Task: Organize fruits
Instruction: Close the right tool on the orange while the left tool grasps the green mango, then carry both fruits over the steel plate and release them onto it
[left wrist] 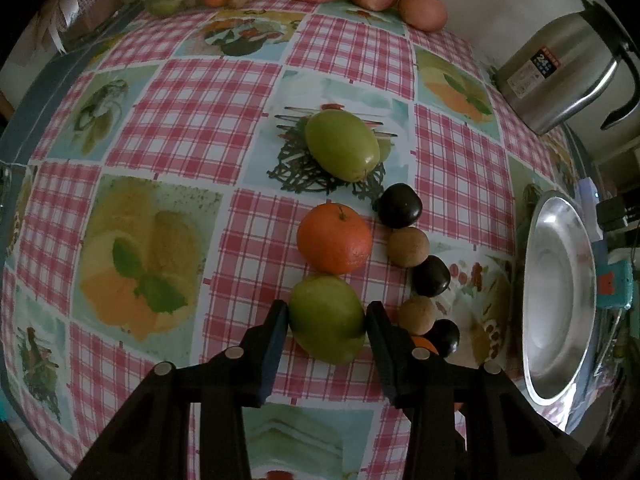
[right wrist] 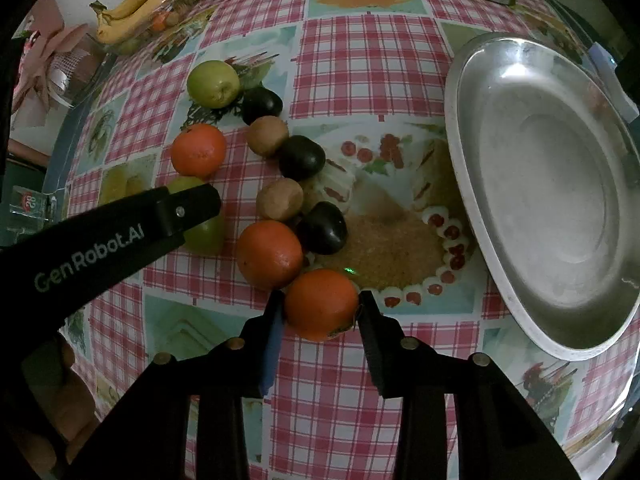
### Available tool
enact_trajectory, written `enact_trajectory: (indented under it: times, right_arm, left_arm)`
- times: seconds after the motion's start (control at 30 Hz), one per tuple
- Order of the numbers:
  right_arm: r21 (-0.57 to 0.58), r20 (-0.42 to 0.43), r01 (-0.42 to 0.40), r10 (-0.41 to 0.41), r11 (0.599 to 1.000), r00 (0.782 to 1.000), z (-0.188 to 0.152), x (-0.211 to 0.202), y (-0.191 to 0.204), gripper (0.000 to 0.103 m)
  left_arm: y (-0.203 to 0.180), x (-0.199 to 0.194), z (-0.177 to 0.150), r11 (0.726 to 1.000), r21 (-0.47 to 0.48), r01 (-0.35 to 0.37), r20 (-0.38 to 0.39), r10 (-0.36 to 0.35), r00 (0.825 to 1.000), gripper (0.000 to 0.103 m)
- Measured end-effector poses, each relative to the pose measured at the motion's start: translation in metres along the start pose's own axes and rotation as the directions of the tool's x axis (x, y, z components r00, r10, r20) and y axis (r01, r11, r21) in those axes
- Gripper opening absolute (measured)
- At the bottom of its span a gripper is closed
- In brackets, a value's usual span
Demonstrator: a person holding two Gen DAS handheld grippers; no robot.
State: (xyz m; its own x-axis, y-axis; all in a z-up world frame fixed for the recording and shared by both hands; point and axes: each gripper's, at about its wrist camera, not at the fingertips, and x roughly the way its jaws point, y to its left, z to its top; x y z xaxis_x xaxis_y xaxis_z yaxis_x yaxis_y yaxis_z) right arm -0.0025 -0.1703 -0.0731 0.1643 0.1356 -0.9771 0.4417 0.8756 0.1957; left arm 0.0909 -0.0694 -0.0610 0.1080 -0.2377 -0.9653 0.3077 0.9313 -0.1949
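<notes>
Mid-surface, in the fruit cluster beside the empty tray [right wrist: 460, 128], the left claw [left wrist: 326, 316] pinches a green fruit [left wrist: 326, 318] and the right claw [right wrist: 320, 304] an orange [right wrist: 320, 304], both narrowed for lifting.

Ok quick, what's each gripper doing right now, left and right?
Left gripper: closed on the green fruit, pads against its sides.
Right gripper: closed on the orange nearest the camera, on the tablecloth.
</notes>
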Motion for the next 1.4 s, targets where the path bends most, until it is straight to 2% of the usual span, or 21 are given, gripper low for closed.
enact_trajectory:
  times: [0.17,0.4,0.6,0.83,1.13,1.4]
  right_arm:
    - [0.005,0.004,0.004,-0.004,1.000,1.000,0.000,-0.003,-0.001,0.038]
    - [0.014,0.043,-0.016,0.016,1.000,0.999,0.004,-0.020,-0.002,0.038]
    - [0.022,0.104,-0.037,0.034,0.999,0.994,0.008,-0.042,-0.004,0.038]
    - [0.050,0.172,-0.007,-0.002,0.999,0.985,0.006,-0.061,-0.016,0.038]
    - [0.165,0.188,0.037,-0.068,0.986,0.980,0.008,-0.068,-0.060,0.038]
    - [0.325,0.200,0.038,-0.107,0.945,0.974,0.001,-0.075,-0.111,0.038]
  left_arm:
    - [0.000,-0.004,-0.001,1.000,-0.006,0.016,0.002,-0.016,1.000,0.043]
    - [-0.002,-0.022,0.002,0.999,-0.003,0.036,0.048,-0.035,0.998,0.043]
    - [-0.002,-0.047,0.005,0.999,-0.005,0.047,0.116,-0.046,0.992,0.043]
    - [-0.006,-0.064,0.004,0.999,0.007,0.047,0.161,-0.048,0.986,0.043]
    - [-0.039,-0.056,-0.006,0.996,0.087,0.020,0.144,-0.033,0.989,0.043]
    - [-0.082,-0.051,-0.020,0.981,0.188,0.042,0.129,-0.067,0.989,0.043]
